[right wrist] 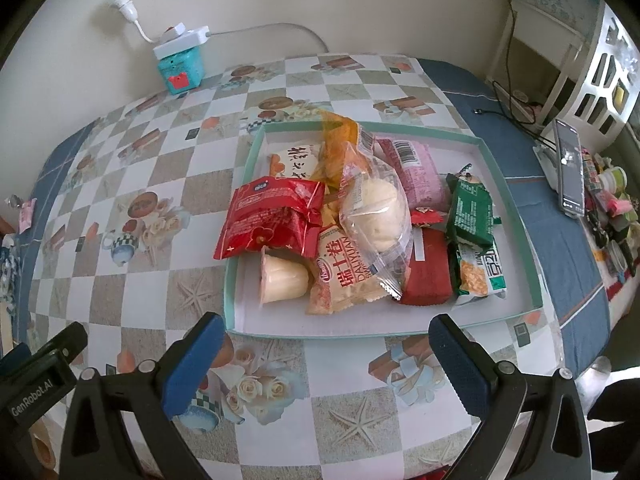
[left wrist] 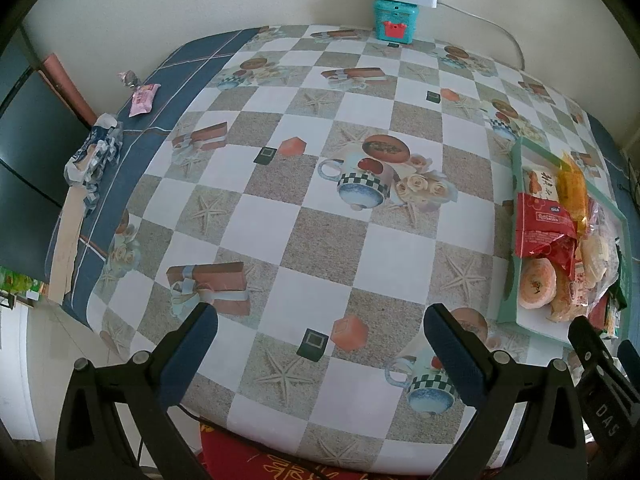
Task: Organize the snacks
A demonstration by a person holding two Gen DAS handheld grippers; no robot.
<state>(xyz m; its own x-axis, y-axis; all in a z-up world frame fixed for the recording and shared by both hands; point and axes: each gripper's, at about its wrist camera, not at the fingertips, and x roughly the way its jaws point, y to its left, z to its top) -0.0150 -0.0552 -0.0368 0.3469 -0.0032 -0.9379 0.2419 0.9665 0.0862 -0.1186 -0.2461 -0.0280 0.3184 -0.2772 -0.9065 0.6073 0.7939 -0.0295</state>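
A shallow teal-rimmed tray (right wrist: 360, 322) holds several snacks: a red packet (right wrist: 272, 216), a jelly cup (right wrist: 280, 276), a bun in a clear bag (right wrist: 376, 212), a pink packet (right wrist: 416, 168) and a green packet (right wrist: 472, 208). My right gripper (right wrist: 326, 336) is open just in front of the tray's near rim, holding nothing. My left gripper (left wrist: 320, 340) is open over the bare tablecloth, left of the tray (left wrist: 532, 322). A lone pink snack packet (left wrist: 142, 98) lies at the table's far left on the blue border.
A crumpled blue-and-white wrapper (left wrist: 96, 152) lies at the left table edge. A teal box (left wrist: 394, 20) with a power strip on top stands against the back wall. A phone (right wrist: 568, 168) and small clutter (right wrist: 612, 208) lie right of the tray.
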